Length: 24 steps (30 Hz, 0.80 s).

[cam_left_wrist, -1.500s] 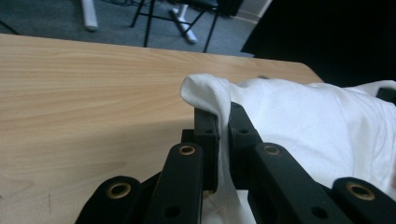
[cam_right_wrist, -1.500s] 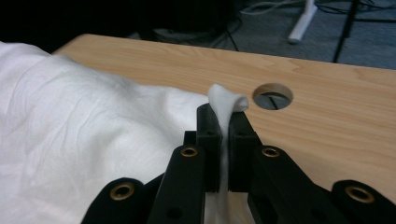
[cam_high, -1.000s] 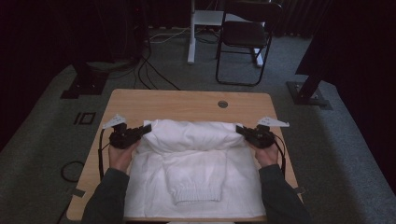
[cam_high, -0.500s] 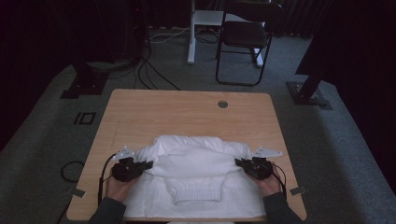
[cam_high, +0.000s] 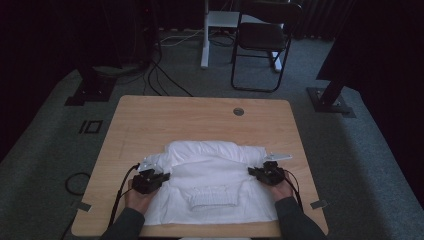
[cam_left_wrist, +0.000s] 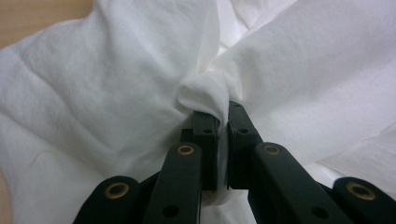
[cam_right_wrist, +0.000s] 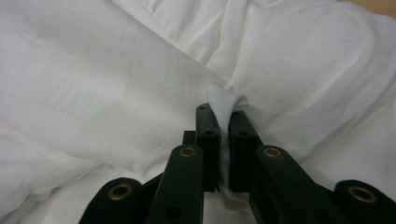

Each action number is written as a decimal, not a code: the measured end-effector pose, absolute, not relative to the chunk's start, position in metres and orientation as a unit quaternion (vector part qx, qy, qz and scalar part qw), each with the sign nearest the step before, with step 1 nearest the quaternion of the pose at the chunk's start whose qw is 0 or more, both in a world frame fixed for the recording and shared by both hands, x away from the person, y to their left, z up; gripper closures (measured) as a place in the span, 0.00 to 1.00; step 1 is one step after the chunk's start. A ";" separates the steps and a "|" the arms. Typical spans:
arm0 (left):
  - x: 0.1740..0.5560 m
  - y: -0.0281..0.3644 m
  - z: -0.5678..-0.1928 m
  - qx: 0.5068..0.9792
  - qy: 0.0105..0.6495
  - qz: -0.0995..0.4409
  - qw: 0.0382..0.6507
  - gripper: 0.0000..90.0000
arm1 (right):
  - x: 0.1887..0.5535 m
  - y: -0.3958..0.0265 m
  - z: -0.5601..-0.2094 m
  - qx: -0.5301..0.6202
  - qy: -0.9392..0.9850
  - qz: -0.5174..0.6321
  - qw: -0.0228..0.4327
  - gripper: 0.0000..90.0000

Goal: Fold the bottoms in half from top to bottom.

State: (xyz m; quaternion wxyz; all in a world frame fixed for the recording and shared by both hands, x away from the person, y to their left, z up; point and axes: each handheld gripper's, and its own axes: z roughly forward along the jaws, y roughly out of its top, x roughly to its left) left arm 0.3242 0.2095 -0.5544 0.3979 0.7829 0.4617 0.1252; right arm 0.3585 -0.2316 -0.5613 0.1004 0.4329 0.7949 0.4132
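A white sweatshirt [cam_high: 212,185] lies on the near half of the wooden table [cam_high: 200,117], its far part folded toward me and its ribbed collar [cam_high: 210,200] near the front edge. My left gripper [cam_high: 159,177] is at the garment's left side, shut on a pinch of white cloth [cam_left_wrist: 208,93]. At the right side, my right gripper [cam_high: 256,172] is likewise shut on a pinched fold of the sweatshirt [cam_right_wrist: 224,102]. Cloth sticks up between the jaws in both gripper views. A hand holds each gripper from the bottom of the high view.
The table's far half is bare wood with a round cable grommet [cam_high: 238,111]. Beyond the table stand a black folding chair [cam_high: 262,40] and a white post [cam_high: 205,35]. Dark stand bases [cam_high: 330,100] and cables [cam_high: 160,75] lie on the grey carpet.
Both grippers have pulled toward me with the pinched cloth, drawing the sweatshirt's far edge over its near part. The fold now lies closer to the front edge.
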 end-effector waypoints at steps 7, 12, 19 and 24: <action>0.348 0.203 -0.552 0.781 0.468 0.151 0.384 0.95 | 0.393 -0.229 -0.559 0.447 0.789 0.408 0.103 0.95; 0.364 0.201 -0.550 0.784 0.469 0.170 0.369 0.95 | 0.406 -0.225 -0.558 0.453 0.787 0.406 0.104 0.95; 0.394 0.201 -0.547 0.781 0.480 0.187 0.354 0.95 | 0.426 -0.219 -0.556 0.462 0.784 0.403 0.100 0.95; 0.421 0.201 -0.544 0.780 0.488 0.203 0.334 0.95 | 0.441 -0.213 -0.555 0.466 0.782 0.401 0.101 0.95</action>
